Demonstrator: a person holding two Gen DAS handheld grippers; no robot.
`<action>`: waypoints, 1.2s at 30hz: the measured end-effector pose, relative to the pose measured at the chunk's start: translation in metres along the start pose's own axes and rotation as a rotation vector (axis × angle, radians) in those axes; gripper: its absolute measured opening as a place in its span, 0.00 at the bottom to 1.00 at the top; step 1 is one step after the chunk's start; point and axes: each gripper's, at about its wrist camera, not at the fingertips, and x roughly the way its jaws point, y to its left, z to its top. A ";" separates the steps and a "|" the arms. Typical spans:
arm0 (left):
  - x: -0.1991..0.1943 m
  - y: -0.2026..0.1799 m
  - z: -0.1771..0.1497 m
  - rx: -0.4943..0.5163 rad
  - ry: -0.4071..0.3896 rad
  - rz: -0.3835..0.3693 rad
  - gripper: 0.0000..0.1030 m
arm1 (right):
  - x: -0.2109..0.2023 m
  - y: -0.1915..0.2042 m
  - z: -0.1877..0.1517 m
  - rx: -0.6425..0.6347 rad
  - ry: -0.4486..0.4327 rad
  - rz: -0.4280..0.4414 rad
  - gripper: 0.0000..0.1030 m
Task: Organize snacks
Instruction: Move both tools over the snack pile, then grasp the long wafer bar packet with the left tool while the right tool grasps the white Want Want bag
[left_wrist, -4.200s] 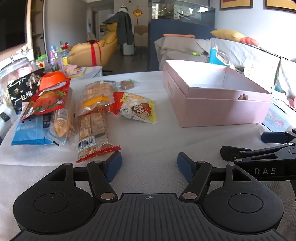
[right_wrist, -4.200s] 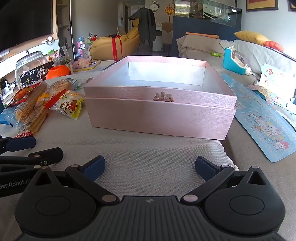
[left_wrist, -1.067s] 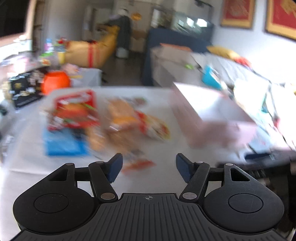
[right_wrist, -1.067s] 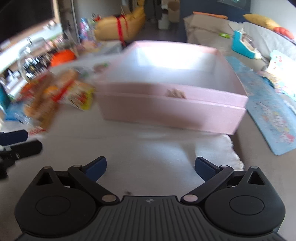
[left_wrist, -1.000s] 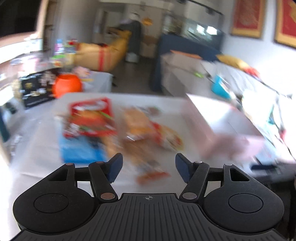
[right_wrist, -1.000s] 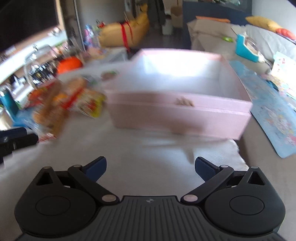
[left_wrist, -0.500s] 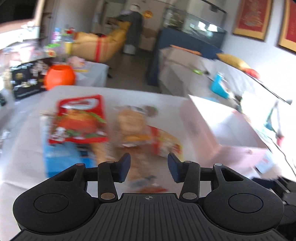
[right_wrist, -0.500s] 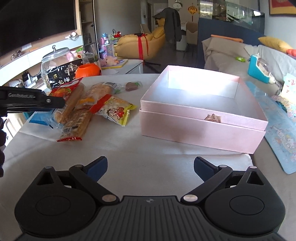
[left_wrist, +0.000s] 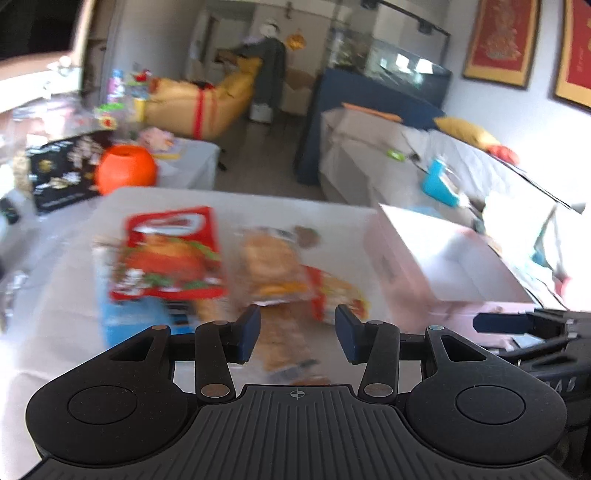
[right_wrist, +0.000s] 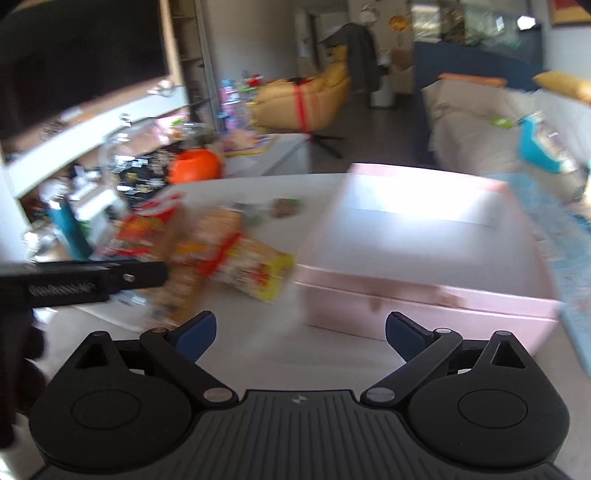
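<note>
Both views are blurred by motion. Several snacks lie on the white table: a red bag (left_wrist: 170, 254) on a blue packet (left_wrist: 129, 321), a round cracker pack (left_wrist: 269, 262), a long cracker pack (left_wrist: 288, 343) and a yellow-red bag (left_wrist: 340, 295) (right_wrist: 258, 273). An open pink box (left_wrist: 443, 266) (right_wrist: 424, 295) stands to their right. My left gripper (left_wrist: 297, 332) hovers over the long cracker pack, jaws partly open and gripping nothing. My right gripper (right_wrist: 299, 332) hangs before the box's left corner; its wide jaws are closing with nothing between them.
An orange pumpkin bowl (left_wrist: 123, 168) and a black packet (left_wrist: 59, 173) sit at the far left. A small wrapped sweet (left_wrist: 306, 234) lies behind the crackers. A blue cartoon mat (right_wrist: 569, 251) lies right of the box. A glass jar (right_wrist: 125, 147) stands at the back left.
The left jaws have narrowed and the left gripper now sits closer over the cracker packs. The right gripper has risen and swung left, toward the snacks.
</note>
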 end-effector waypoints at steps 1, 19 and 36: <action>-0.004 0.005 -0.001 -0.011 -0.002 0.015 0.48 | 0.004 0.008 0.008 -0.020 0.009 0.023 0.92; -0.033 0.052 -0.035 -0.121 0.086 0.016 0.48 | 0.126 0.074 0.076 -0.148 0.197 0.066 0.50; 0.019 0.001 -0.016 -0.024 0.131 -0.051 0.48 | 0.051 0.045 0.072 -0.125 0.082 0.037 0.51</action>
